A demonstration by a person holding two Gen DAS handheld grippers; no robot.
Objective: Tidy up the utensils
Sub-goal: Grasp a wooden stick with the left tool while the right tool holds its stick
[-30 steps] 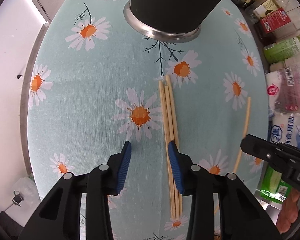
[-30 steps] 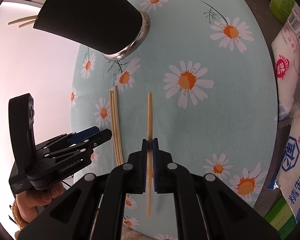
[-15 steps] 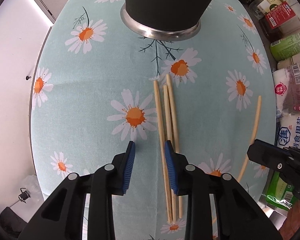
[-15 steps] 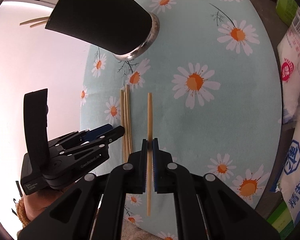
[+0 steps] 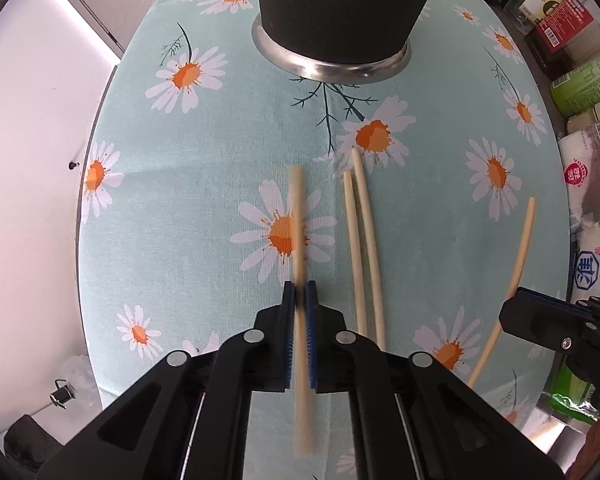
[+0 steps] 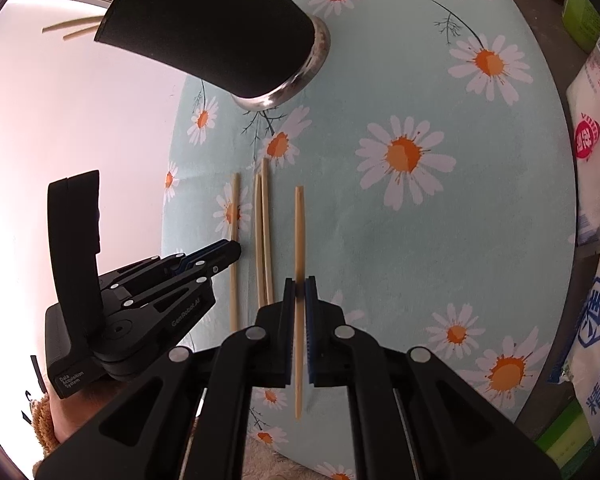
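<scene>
A black cup with a steel base stands at the far end of the daisy tablecloth; several chopsticks stick out of its mouth. My left gripper points down, its jaws closing tight on one wooden chopstick, pads pressing it. Two more chopsticks lie side by side just to its right. My right gripper is shut on another chopstick, held lengthwise above the cloth. In the right wrist view the left gripper sits to the left of the lying pair.
Food packets and jars crowd the right edge of the table. A salt bag lies at the near right. The cloth's left edge borders a white wall. A hand in a fuzzy sleeve holds the left gripper.
The left gripper's jaws closed from open onto the leftmost of the three chopsticks, pulling it left, apart from the other two. The right gripper kept its chopstick and stayed put.
</scene>
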